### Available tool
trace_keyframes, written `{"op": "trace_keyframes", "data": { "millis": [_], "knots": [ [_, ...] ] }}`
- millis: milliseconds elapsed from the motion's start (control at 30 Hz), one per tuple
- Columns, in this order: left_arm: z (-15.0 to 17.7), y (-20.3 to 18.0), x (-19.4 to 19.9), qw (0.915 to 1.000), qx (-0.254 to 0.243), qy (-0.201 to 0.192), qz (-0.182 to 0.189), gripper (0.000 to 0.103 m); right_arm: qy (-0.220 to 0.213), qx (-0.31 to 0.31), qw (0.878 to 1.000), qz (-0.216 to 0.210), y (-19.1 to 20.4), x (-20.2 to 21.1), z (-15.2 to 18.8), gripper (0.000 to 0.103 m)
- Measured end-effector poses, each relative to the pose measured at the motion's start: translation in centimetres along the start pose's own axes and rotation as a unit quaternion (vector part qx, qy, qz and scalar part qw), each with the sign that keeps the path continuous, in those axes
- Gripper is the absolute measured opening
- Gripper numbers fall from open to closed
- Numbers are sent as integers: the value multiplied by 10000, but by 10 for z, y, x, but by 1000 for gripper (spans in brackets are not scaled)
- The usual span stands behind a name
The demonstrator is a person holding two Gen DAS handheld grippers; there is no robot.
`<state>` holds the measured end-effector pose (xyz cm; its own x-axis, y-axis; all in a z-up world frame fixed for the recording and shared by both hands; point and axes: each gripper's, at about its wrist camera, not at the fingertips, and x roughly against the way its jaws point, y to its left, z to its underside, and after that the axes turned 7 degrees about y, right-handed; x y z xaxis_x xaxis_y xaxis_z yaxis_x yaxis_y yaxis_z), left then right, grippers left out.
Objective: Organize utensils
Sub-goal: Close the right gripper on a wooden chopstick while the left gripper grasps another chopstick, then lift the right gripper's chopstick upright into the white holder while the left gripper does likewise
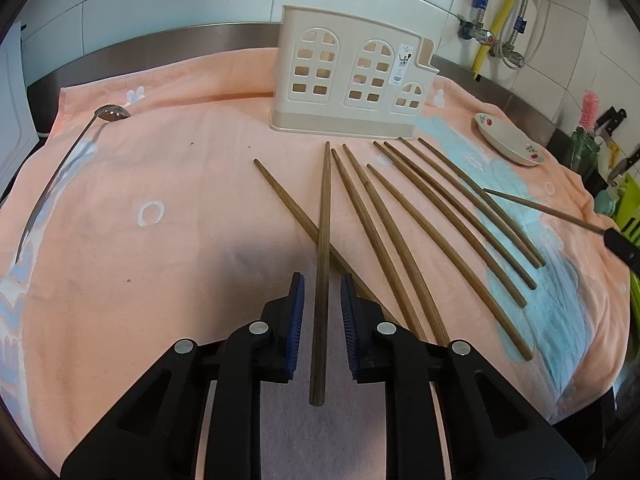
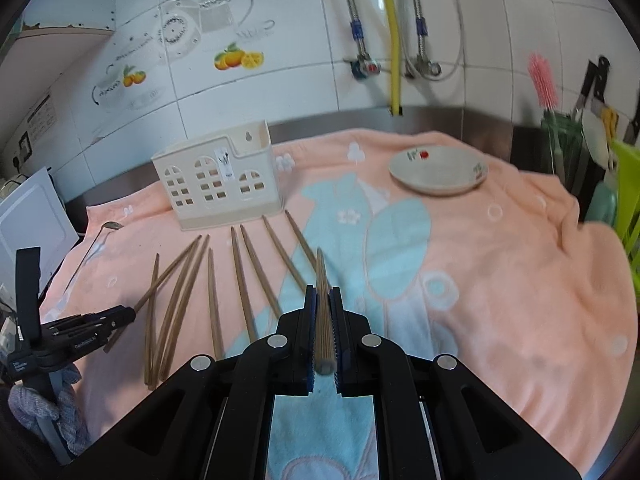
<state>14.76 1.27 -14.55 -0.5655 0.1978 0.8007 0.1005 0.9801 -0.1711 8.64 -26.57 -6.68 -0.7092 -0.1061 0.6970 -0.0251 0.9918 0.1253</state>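
Several brown wooden chopsticks point(image 1: 404, 216) lie fanned on the peach towel before a cream utensil holder point(image 1: 348, 80) with window cut-outs. My left gripper point(image 1: 322, 280) is open, low over the towel, with one chopstick point(image 1: 323, 264) lying between its blue pads without being pinched. My right gripper point(image 2: 323, 294) is shut on another chopstick point(image 2: 323, 304), held above the towel and pointing toward the back; it shows at the right edge of the left wrist view point(image 1: 544, 206). The holder point(image 2: 218, 178) and lying chopsticks point(image 2: 240, 276) also show in the right wrist view.
A slotted metal spoon point(image 1: 60, 168) lies on the towel's left part. A white dish point(image 1: 510, 140) with red fruit print sits at the right. A tiled wall with pipes stands behind. Knives and a green rack point(image 2: 628, 200) stand at the far right.
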Motion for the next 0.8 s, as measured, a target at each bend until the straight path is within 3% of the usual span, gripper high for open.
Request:
{"op": "trace_keyframes", "data": {
  "millis": [467, 800],
  "knots": [
    [-2, -3, -4, 9999, -49, 66, -74, 6, -185, 247, 9995, -67, 3, 10, -14, 7],
    [-15, -12, 37, 9992, -241, -326, -55, 6, -281, 588, 9977, -168, 4, 18, -43, 6]
  ]
}}
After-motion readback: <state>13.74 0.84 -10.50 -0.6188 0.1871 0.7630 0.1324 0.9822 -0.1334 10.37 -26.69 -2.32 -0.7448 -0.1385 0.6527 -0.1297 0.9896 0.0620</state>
